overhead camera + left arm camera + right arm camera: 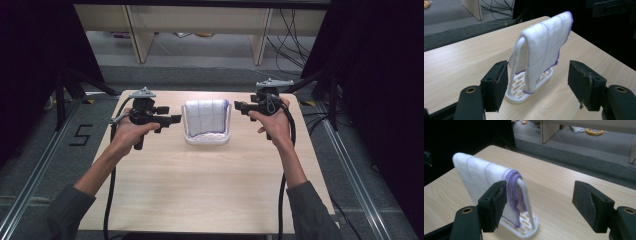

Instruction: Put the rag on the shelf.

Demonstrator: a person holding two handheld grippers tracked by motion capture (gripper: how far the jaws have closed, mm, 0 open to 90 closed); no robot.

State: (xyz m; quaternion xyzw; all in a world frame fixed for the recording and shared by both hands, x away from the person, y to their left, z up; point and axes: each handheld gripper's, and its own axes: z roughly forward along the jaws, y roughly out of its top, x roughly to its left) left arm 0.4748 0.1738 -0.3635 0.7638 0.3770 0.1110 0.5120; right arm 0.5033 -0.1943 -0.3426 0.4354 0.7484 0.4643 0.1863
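A white cloth (206,116) with thin purple lines and a purple hem hangs over a white wire rack (207,139) at the middle back of the wooden table (200,190). My left gripper (172,119) is held just left of the rack, pointing at it, open and apart from it. My right gripper (239,106) hovers just right of the rack, open too. In the left gripper view the cloth (546,42) and the rack's slotted base (517,96) stand ahead of the open left gripper (537,75). In the right gripper view the cloth (481,177) and rack (529,230) sit ahead left of the open right gripper (541,195).
Wooden shelf legs (137,35) and loose cables (295,35) stand on the grey floor beyond the table's far edge. Black frame struts (62,95) flank both sides. Bare tabletop stretches from the rack to the near edge.
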